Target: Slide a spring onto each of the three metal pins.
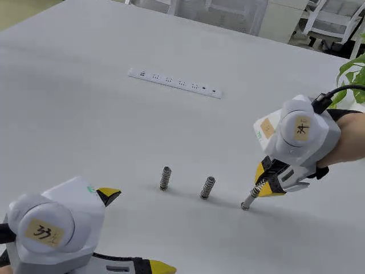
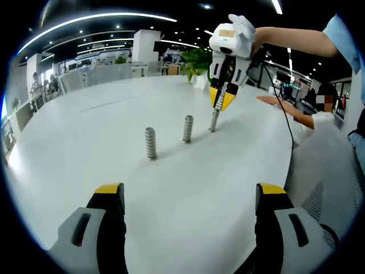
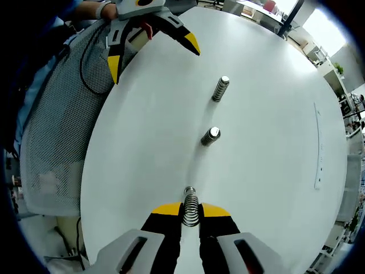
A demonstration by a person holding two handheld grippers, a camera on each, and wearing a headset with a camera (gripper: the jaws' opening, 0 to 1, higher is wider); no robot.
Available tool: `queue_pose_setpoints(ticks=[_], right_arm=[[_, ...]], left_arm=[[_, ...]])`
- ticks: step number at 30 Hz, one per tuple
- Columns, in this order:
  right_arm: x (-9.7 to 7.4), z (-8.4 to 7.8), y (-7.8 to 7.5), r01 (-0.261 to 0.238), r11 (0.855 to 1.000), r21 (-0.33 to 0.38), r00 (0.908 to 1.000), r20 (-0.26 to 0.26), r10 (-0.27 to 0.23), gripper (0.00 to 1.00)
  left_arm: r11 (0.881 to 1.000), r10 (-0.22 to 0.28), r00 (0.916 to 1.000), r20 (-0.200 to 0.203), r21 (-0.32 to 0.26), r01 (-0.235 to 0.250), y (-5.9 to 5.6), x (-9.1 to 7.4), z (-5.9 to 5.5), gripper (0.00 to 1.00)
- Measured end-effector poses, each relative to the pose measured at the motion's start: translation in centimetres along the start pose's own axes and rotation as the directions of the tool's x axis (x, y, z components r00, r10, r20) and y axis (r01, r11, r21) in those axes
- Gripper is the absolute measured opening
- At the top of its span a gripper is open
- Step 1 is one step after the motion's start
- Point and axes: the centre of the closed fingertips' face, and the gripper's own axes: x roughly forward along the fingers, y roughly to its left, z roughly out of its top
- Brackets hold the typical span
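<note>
Right tongs (image 1: pixel 263 184) are down at the desk (image 1: pixel 85 114), jaws closed in tight on the third spring (image 1: pixel 259 187), which is pinched right between the yellow tips. Straight out of those tips runs the third pin (image 1: pixel 246 204), leaning, its foot on the desk and its lower shaft bare. The spring looks to sit around the pin's upper part, high up, nowhere near the foot.

From the right gripper view, looking down the jaws, the coil is squeezed in the middle of the tips and the pin pokes out just ahead of it. Beyond the tips stands the middle pin (image 3: pixel 210 136), already wearing its spring. Further on is the far pin (image 3: pixel 220 88), also sleeved. All three run in a line away from the right tongs.

Left tongs (image 2: pixel 189 191) hover well back from that row, spread wide, gripping nothing. In the left gripper view the row stands ahead of the open jaws, the right tongs at its far end.

A white power strip (image 1: pixel 174 83) lies well beyond both tongs.
</note>
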Motion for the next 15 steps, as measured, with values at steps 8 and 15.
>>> queue_pose_setpoints(ticks=[8, 15], right_arm=[[1.1, 0.1, 0.0, -0.01, 1.0, -0.01, 0.9997, -0.023, 0.01, 0.08], [2.1, -0.1, 0.1, -0.021, 1.0, -0.016, 0.9987, -0.046, 0.021, 0.08]], left_arm=[[1.0, -0.004, 1.0, -0.002, -0.004, 0.004, -0.1, 0.0, -0.1, 0.93], [1.0, -0.005, 1.0, -0.005, -0.009, 0.005, -0.1, 0.0, -0.2, 0.93]])
